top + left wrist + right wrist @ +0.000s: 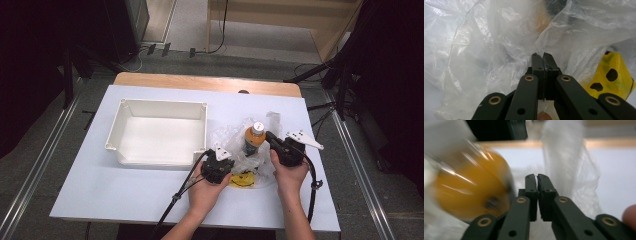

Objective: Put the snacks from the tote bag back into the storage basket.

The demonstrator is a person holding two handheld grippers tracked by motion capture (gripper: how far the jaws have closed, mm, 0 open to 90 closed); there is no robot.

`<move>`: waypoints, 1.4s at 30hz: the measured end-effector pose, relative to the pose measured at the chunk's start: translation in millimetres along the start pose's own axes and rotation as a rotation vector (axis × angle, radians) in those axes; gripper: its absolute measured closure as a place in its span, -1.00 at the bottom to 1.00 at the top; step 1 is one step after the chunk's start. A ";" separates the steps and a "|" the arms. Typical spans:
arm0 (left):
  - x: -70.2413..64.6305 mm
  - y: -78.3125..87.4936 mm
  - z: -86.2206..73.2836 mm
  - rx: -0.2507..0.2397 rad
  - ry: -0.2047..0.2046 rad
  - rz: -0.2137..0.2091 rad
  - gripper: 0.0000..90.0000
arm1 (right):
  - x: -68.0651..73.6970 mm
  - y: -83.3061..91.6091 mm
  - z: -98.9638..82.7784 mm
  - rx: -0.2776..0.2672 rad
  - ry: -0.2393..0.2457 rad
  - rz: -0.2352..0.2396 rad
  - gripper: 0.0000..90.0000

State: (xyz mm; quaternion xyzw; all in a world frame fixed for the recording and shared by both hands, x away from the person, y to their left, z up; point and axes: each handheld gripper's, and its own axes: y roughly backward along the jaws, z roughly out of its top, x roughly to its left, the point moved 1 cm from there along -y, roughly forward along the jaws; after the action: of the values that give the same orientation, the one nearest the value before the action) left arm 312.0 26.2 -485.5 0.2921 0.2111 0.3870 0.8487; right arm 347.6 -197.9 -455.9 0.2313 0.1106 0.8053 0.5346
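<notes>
- High view: crinkly clear plastic bag point(235, 145) lies right of the white rectangular plastic bin point(160, 131), with a small orange bottle with a white cap point(255, 137) standing in it.
- Bag's light, floppy and slippery, so I'd pinch a bunched edge; the bottle looks stiff, so take it by the neck.
- Left gripper point(541, 55) is clamped on bag film.
- Right gripper point(536, 176) has its jaws closed on nothing that I can see, right beside the bottle.
- Count: one bag, one bottle, one bin, one yellow black-spotted thing point(610, 75).

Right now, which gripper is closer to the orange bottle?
The right gripper. It sits beside the orange bottle; the left gripper is lower, at the plastic bag's edge.
</notes>
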 end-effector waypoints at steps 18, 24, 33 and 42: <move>-0.3 -0.2 0.0 -0.004 0.002 -0.002 1.00 | -7.6 3.2 -1.4 0.048 -0.026 0.012 0.44; -1.0 -0.1 -0.1 -0.007 0.000 0.000 1.00 | 12.0 37.7 27.3 -0.101 0.024 0.039 0.49; -1.9 -0.6 -0.3 -0.013 -0.003 0.001 1.00 | 43.1 59.7 43.8 -0.184 0.101 0.116 0.40; -2.3 -0.6 -0.5 -0.013 -0.007 0.002 1.00 | 48.1 46.1 35.3 -0.157 0.120 0.150 -0.01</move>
State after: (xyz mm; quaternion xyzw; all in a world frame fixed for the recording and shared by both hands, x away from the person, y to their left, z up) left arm 310.6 24.3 -485.9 0.2881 0.2052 0.3882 0.8510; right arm 312.2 -175.1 -393.4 0.1477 0.0611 0.8616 0.4817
